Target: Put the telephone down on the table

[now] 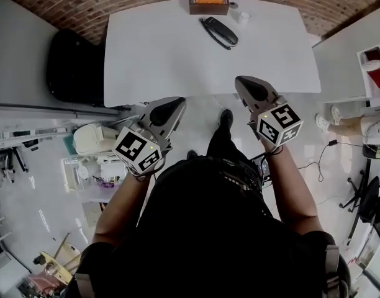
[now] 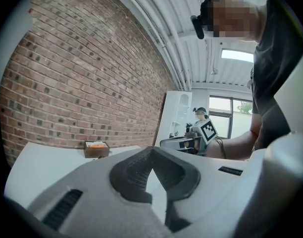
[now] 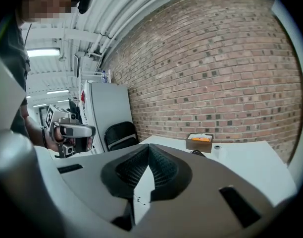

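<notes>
The black telephone lies on the far part of the white table, with nothing touching it; in the right gripper view only a dark sliver of the telephone shows. Both grippers hang over the floor in front of the table's near edge, well short of the phone. My left gripper is shut, its tips meeting with nothing between them. My right gripper is also shut and holds nothing.
A brown box with something orange inside and a white roll stand at the table's far edge by the brick wall. A black chair sits left of the table, a white shelf to the right. Clutter crowds the floor at left.
</notes>
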